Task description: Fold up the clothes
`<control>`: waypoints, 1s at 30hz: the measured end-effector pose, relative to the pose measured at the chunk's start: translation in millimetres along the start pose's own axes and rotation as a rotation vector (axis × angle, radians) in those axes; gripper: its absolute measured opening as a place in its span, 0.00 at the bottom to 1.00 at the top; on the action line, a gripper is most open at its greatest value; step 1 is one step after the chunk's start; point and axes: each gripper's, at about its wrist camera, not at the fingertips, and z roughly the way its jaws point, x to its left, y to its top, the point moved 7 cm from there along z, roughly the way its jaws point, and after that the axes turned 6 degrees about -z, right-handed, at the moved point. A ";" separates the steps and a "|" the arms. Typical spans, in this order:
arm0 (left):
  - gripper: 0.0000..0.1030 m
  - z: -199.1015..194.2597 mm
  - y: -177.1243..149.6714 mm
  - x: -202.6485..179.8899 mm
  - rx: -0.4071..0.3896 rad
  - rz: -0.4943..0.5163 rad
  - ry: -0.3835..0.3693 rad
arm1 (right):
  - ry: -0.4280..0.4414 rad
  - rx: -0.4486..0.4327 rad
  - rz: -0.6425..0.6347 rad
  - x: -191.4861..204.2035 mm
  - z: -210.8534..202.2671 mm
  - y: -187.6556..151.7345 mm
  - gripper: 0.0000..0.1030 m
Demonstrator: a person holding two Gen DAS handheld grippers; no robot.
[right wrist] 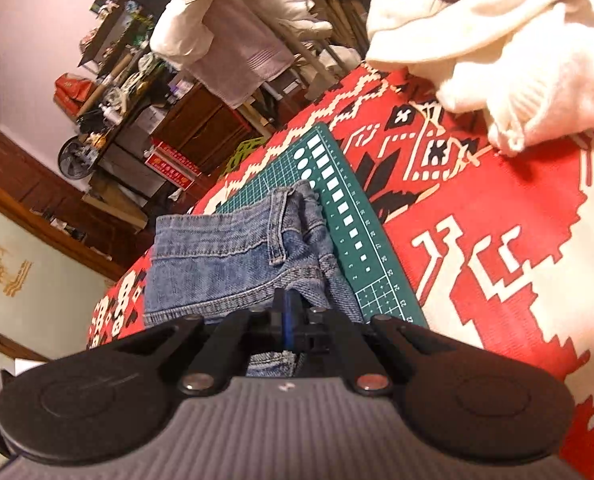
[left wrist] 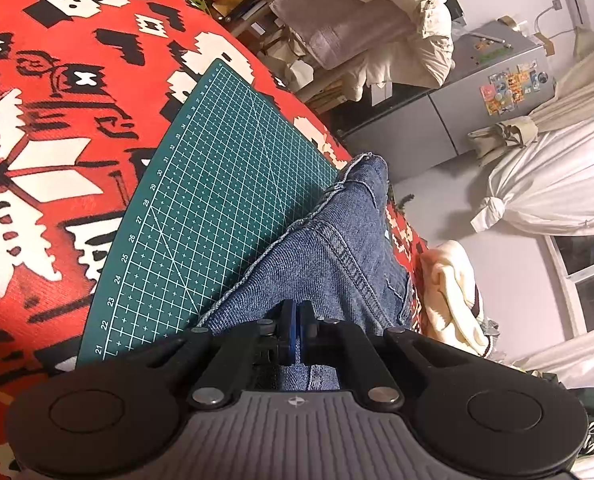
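You hold the blue denim jeans point(left wrist: 337, 248) with both tongs. Your left gripper point(left wrist: 296, 320) is clenched on the denim, with its blue pads pressed tight together over the cloth. Your right gripper point(right wrist: 289, 312) is pinched on the jeans point(right wrist: 233, 264) too, near the band with the belt loop.

The jeans lie partly on the green cutting mat with white grid lines point(left wrist: 217, 184), and that mat sits on the red cloth with black and white shapes point(left wrist: 57, 140). A fluffy cream sweater point(right wrist: 497, 52) lies well apart, farther back on the red cloth point(right wrist: 517, 240).

From each gripper the jeans stretch straight ahead, away from you, so their long side runs along your fingers. Both hands look about as near to the denim as each other. I think the jeans are already folded once, but the near edge is hidden under the tongs, so I can't be sure.
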 end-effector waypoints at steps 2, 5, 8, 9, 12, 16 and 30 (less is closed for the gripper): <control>0.04 0.6 0.0 0.3 0.000 -0.006 -0.002 | 0.020 -0.006 -0.008 12.9 -2.0 6.5 0.07; 0.04 0.8 -0.1 0.8 0.002 -0.009 -0.004 | 0.098 0.002 -0.055 46.9 4.0 16.2 0.08; 0.04 0.8 -0.3 1.1 0.003 -0.006 -0.006 | 0.139 0.031 -0.148 86.2 24.6 23.0 0.08; 0.04 0.9 -0.2 1.3 0.004 -0.009 -0.007 | 0.147 0.046 -0.165 96.1 33.9 24.9 0.08; 0.04 0.9 0.2 2.5 0.009 -0.016 -0.014 | 0.136 0.098 -0.201 113.5 63.0 21.3 0.08; 0.04 0.8 0.6 3.4 0.013 -0.020 -0.020 | 0.046 0.135 -0.233 108.4 92.7 11.4 0.05; 0.04 1.4 2.0 4.1 0.022 -0.035 -0.025 | -0.030 0.114 -0.275 81.9 109.0 23.7 0.00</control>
